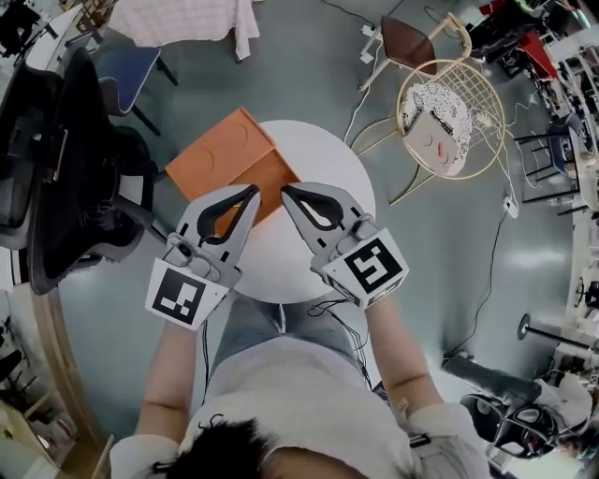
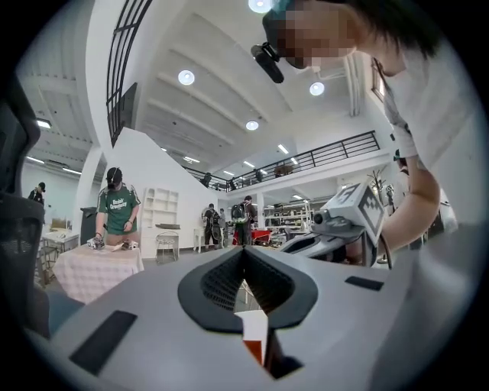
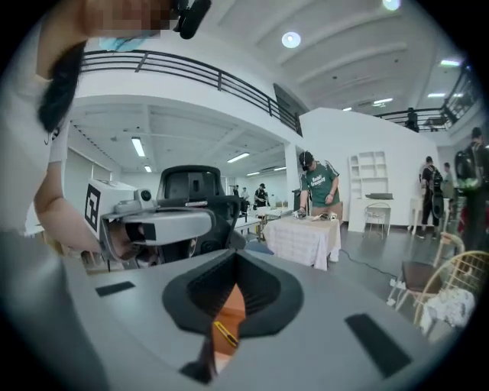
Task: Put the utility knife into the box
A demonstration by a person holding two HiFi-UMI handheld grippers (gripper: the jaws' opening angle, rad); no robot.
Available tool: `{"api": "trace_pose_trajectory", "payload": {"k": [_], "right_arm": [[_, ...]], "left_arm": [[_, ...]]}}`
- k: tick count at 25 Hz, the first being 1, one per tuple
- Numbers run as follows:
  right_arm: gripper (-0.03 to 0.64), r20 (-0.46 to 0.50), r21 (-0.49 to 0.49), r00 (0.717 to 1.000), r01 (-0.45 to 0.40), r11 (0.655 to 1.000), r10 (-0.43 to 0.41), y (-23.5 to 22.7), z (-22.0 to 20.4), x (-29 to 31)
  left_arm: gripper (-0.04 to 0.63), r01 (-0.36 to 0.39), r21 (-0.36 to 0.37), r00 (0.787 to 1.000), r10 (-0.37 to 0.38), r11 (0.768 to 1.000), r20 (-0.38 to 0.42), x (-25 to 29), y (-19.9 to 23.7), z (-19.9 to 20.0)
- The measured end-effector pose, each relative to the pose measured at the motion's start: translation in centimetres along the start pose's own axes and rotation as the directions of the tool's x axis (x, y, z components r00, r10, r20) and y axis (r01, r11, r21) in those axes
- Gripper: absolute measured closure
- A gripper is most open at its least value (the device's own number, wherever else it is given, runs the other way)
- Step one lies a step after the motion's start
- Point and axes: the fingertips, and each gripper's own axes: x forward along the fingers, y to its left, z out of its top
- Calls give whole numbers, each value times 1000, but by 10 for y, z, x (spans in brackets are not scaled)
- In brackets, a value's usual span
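Observation:
An orange box [image 1: 225, 154] lies on the far left part of the round white table [image 1: 328, 159]. Both grippers hover side by side above the table's near half. My left gripper [image 1: 255, 191] is shut and holds nothing, its tips over the box's near corner. The right gripper [image 1: 285, 191] is also shut and empty. Through the slit of the right gripper [image 3: 235, 253] I see a yellow utility knife [image 3: 224, 334] lying on an orange surface [image 3: 233, 305]. In the head view the knife is hidden. Through the left gripper [image 2: 244, 249] only white and orange patches show.
A black office chair [image 1: 56, 168] stands close on the left. A wire chair with a printed cushion [image 1: 449, 117] and a brown chair [image 1: 412, 42] stand at the far right. A cloth-covered table [image 1: 187, 19] is beyond. Cables run over the grey floor [image 1: 440, 243].

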Motion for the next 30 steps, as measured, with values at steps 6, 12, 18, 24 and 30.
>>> {"api": "trace_pose_trajectory", "payload": {"k": [6,12,18,24,30], "right_arm": [[611,90,10,995,36,999,-37,0,27,-31],[611,151,18,988,32,999,-34,9,46,-43],[611,186,24,982,26,999,-30,18,55,-48],[611,196,12,980,18,1000,-20,25,61,-48],[611,196,-1,981,12,1000,-12,30,63,-47]], "left_arm": [[586,39,21,999,-39,999,3,7,-20,12],[586,46,28,999,-46,999,7,6,-27,20],[586,47,32,999,-48,998,19,1,-33,25],[586,44,34,999,-45,998,27,-4,-34,27],[586,49,38,998,-51,998,41,-6,-36,31]]}}
